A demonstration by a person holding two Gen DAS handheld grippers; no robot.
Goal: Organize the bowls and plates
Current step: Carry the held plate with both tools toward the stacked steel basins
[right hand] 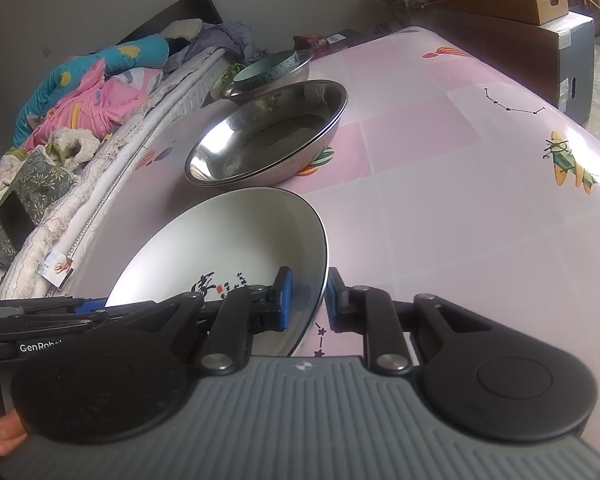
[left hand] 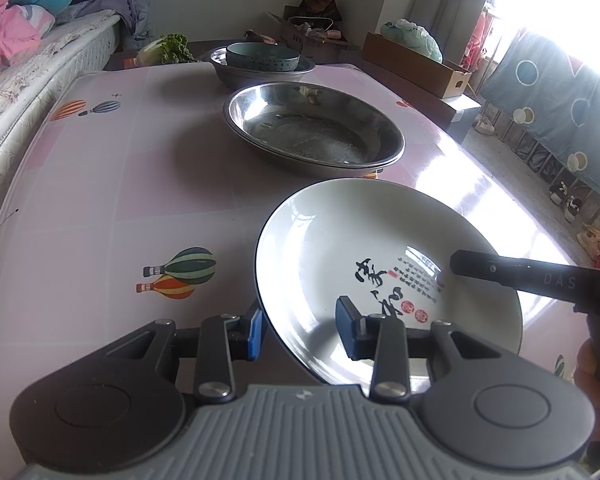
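The white plate [left hand: 380, 264] was tilted above the pink table [left hand: 140, 184], glossy, with black writing and red seals inside. Your left gripper [left hand: 303, 330] straddled its near rim with the jaws spread, not pinching. Your right gripper [right hand: 307, 298] bracketed the opposite rim closely; whether it pinched, I cannot tell. The smooth glaze could slip and drop the plate. Two stacked steel bowls [left hand: 314, 126] stood just behind.

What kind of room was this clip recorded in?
Most likely a bedroom or bed-sitting room in a home: a bed heaped with bedding runs beside the table, and cardboard boxes and shoes sit near the bright window.
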